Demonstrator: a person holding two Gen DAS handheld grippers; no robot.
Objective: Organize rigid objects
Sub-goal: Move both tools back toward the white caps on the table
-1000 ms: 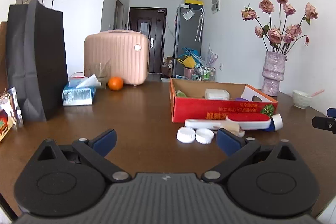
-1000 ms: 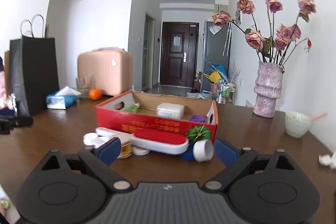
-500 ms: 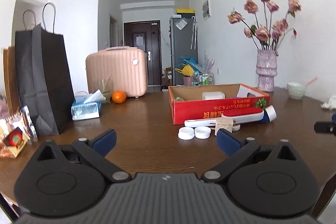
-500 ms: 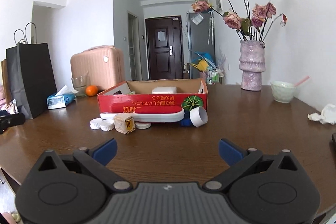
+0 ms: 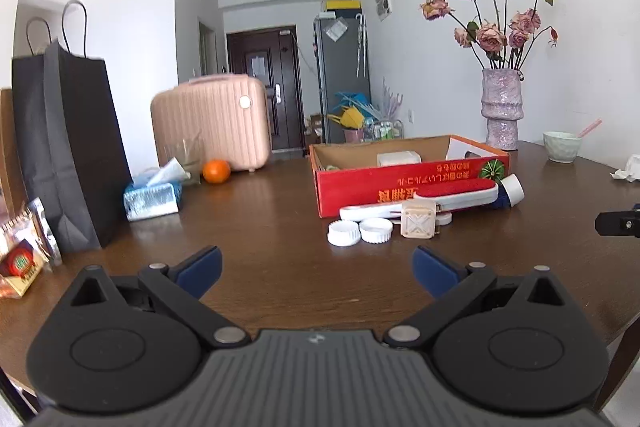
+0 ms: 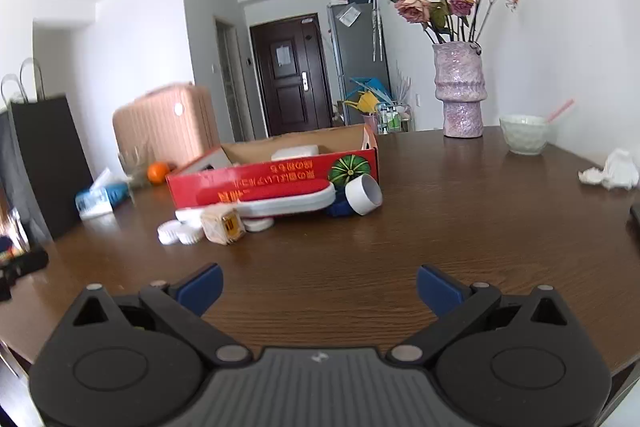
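— Over the dark brown wooden tabletop, how does each tool stand?

— The left tool has its blue-padded jaws spread wide with nothing between them, touching nothing. The right tool has just been opening and now stands at its widest, also empty, with only bare tabletop between its pads.

— And where are the things to be sorted?

— Well ahead of both tools. A shallow red cardboard box sits open on the tabletop, a white rectangular block inside it. Against its near wall lies a long white brush with a red pad, and in front of that a small pale wooden cube. Two white ribbed round lids lie just left of the cube, touching each other. A white tube end on a blue body rests at the brush's right end.

— Anything hard to make out?

— The box's near wall hides most of its contents. A third white lid is half covered by the cube and brush in the right wrist view. The right tool's black tip is cut off at the left view's edge. The pink ribbed suitcase is blurred.
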